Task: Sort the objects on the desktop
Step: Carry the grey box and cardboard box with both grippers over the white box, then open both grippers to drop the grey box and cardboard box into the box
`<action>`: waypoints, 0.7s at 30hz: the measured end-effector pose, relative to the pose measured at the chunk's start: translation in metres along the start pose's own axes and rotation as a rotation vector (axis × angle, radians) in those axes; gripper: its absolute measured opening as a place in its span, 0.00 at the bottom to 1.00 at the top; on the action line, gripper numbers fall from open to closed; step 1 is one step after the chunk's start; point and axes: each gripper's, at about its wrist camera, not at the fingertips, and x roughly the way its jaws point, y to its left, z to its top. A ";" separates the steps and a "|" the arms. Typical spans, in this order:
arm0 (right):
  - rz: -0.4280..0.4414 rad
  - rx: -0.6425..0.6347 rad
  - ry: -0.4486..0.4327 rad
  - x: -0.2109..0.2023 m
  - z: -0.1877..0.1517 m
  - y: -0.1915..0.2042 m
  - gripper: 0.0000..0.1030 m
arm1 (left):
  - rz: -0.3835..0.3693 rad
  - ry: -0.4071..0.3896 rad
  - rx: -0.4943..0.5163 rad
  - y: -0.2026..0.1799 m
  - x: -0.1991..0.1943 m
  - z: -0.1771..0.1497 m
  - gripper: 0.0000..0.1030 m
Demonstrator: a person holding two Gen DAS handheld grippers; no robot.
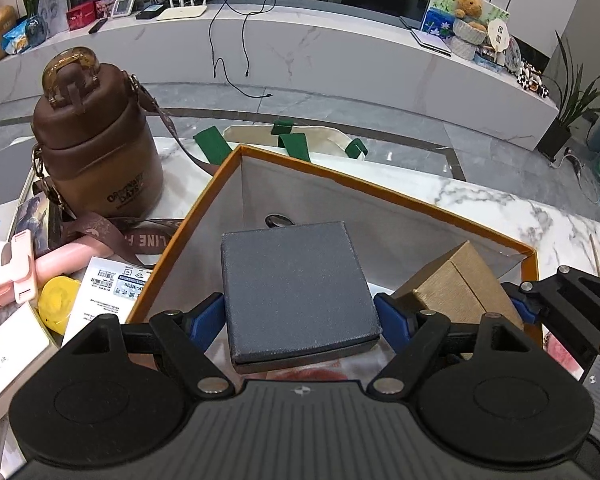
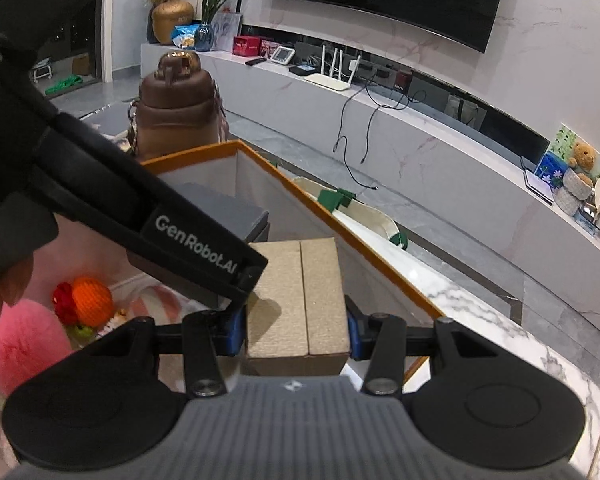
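Observation:
My left gripper (image 1: pixel 300 314) is shut on a flat dark grey box (image 1: pixel 296 288), its blue pads (image 1: pixel 206 314) pressing both sides, and holds it inside the orange-rimmed storage box (image 1: pixel 224 168). My right gripper (image 2: pixel 296 334) is shut on a gold textured box (image 2: pixel 298 296), also within the orange-rimmed box (image 2: pixel 268 168). The gold box (image 1: pixel 460 280) shows at the right of the left wrist view with the right gripper's fingers (image 1: pixel 520 304) on it. The grey box (image 2: pixel 236 212) lies beyond the left gripper's black body (image 2: pixel 172 224) in the right wrist view.
A brown bottle bag (image 1: pixel 96 148) with a strap stands left of the box. Pink clips (image 1: pixel 16 268), a yellow item (image 1: pixel 58 304) and labelled cartons (image 1: pixel 108 284) crowd the near left. A cream tote with green handles (image 1: pixel 300 140) lies behind. Pink fluff (image 2: pixel 24 340) and an orange toy (image 2: pixel 92 296) sit nearby.

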 end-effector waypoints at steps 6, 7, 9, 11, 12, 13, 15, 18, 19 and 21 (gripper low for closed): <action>-0.018 -0.013 0.031 0.005 -0.008 0.000 0.48 | 0.000 0.020 0.010 -0.004 0.006 -0.002 0.91; -0.019 -0.020 0.031 0.005 -0.008 0.000 0.47 | -0.006 0.024 0.007 -0.004 0.007 -0.002 0.91; -0.017 -0.018 0.030 0.004 -0.009 0.000 0.48 | -0.019 0.034 -0.002 -0.004 0.009 -0.003 0.91; -0.014 -0.018 0.029 0.004 -0.009 0.000 0.47 | -0.024 0.045 -0.011 -0.004 0.013 -0.003 0.90; -0.013 -0.018 0.032 0.005 -0.008 0.000 0.47 | -0.024 0.052 -0.011 -0.004 0.015 -0.004 0.89; -0.013 -0.020 0.034 0.005 -0.009 0.000 0.47 | -0.021 0.057 -0.010 -0.004 0.016 -0.005 0.89; -0.012 -0.021 0.035 0.004 -0.009 -0.001 0.47 | -0.015 0.061 -0.010 -0.004 0.018 -0.005 0.89; -0.012 -0.022 0.035 0.004 -0.009 0.000 0.48 | -0.015 0.063 -0.018 -0.003 0.018 -0.004 0.89; -0.012 -0.022 0.036 0.005 -0.009 0.001 0.48 | -0.014 0.064 -0.022 -0.002 0.018 -0.004 0.89; -0.012 -0.024 0.035 0.004 -0.009 0.001 0.50 | -0.013 0.070 -0.031 -0.001 0.018 -0.004 0.89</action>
